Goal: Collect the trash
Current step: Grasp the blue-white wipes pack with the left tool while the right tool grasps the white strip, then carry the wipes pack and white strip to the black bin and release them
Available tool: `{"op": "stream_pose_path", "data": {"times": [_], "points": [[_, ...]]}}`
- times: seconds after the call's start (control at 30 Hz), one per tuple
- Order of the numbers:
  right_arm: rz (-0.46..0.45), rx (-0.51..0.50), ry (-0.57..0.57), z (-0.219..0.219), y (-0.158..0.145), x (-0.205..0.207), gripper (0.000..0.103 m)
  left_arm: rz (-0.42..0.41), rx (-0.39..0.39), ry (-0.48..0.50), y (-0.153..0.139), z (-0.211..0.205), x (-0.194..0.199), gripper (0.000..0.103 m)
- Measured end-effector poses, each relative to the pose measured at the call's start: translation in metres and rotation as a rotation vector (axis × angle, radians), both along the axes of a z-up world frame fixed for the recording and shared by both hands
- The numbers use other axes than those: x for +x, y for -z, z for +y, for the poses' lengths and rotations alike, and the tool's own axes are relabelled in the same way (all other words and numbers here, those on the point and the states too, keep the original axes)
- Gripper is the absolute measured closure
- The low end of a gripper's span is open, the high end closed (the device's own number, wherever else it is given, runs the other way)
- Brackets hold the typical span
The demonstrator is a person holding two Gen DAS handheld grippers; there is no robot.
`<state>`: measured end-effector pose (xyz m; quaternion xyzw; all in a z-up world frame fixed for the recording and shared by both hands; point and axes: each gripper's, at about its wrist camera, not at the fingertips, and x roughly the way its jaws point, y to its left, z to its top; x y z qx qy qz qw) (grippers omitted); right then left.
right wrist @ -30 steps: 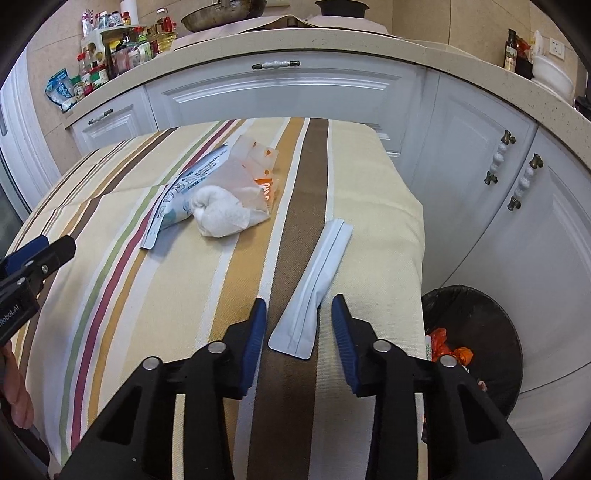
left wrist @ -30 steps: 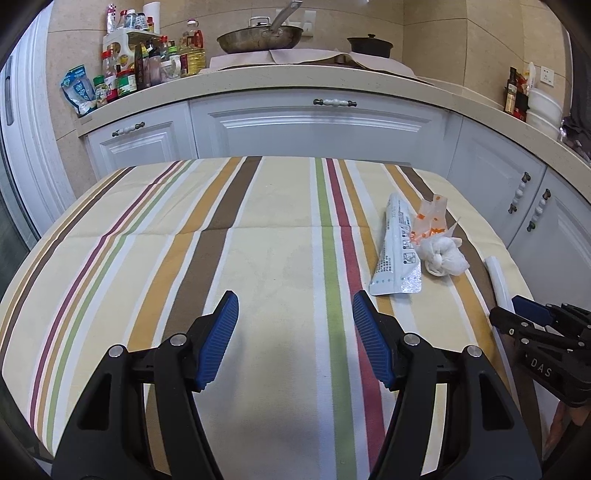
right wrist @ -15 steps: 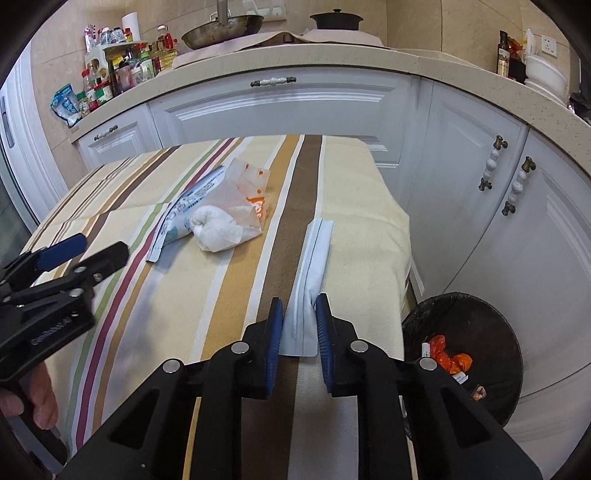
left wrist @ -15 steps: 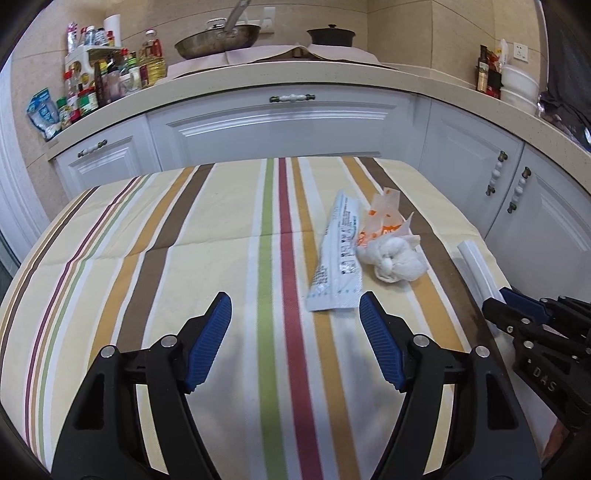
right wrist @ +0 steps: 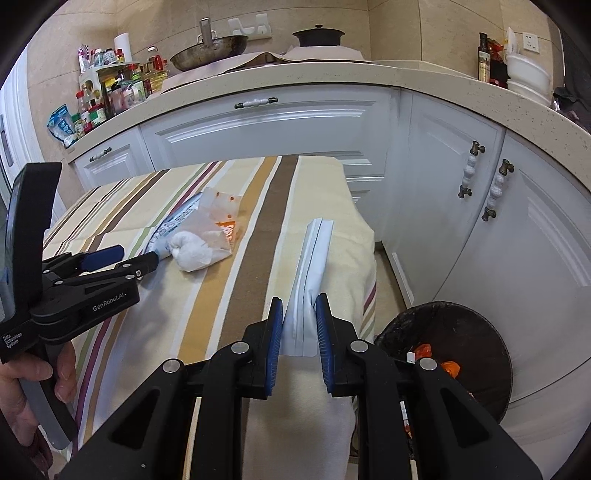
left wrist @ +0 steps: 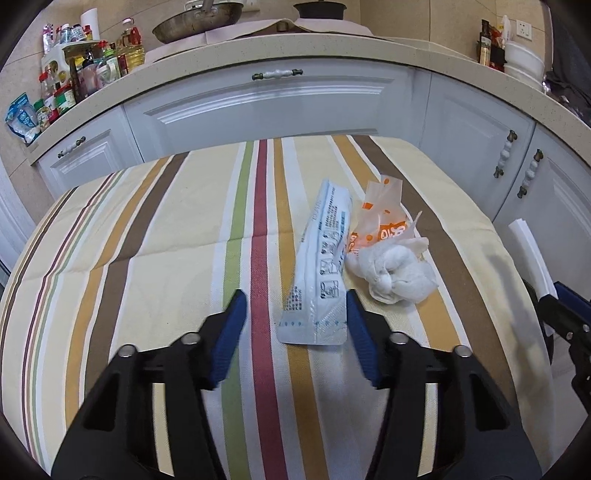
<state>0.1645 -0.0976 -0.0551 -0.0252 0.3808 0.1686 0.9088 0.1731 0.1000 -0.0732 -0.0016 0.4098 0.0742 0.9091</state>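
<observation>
Behind the striped cloth [left wrist: 155, 229] you have white cabinets [left wrist: 280, 107] under a speckled worktop [left wrist: 332, 40]. On it, a wok [left wrist: 197, 23] and a dark pot [left wrist: 319, 8] stand side by side on a pale mat. To your left, a rack of jars and bottles [left wrist: 85, 62] crowds the corner; to your right, a dark bottle [right wrist: 484, 57] stands beside stacked white bowls [right wrist: 526, 75], below a wall socket [right wrist: 531, 36].

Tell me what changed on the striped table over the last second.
The right gripper closed on the pale blue pouch and lifted it. The left gripper, open, advanced to straddle the printed wrapper. The crumpled tissue and orange-printed bag stayed put.
</observation>
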Motion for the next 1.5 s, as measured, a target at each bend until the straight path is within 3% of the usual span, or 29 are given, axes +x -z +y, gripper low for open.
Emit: {"op": "stream_pose_path", "data": {"times": [0.13, 0.43, 0.67, 1.03, 1.23, 1.5], "points": [[-0.001, 0.010, 0.004, -0.004, 0.002, 0.003, 0.083, 0.016, 0.013, 0.025, 0.005, -0.004, 0.001, 0.078], [-0.008, 0.018, 0.006, -0.005, 0.002, 0.002, 0.083, -0.039, 0.035, 0.012, -0.003, -0.001, -0.008, 0.093], [-0.034, 0.002, 0.008, -0.003, -0.001, -0.004, 0.083, -0.053, 0.011, -0.032, -0.009, 0.014, -0.026, 0.095], [-0.084, -0.039, 0.014, -0.002, -0.012, -0.022, 0.083, -0.125, 0.057, -0.065, -0.031, 0.018, -0.066, 0.096], [-0.112, -0.061, 0.046, -0.013, -0.019, -0.035, 0.083, -0.146, 0.044, -0.027, -0.039, 0.001, -0.079, 0.096], [-0.122, -0.080, 0.134, -0.050, -0.021, -0.048, 0.083, -0.150, 0.019, 0.096, -0.040, -0.052, -0.078, 0.096]]}}
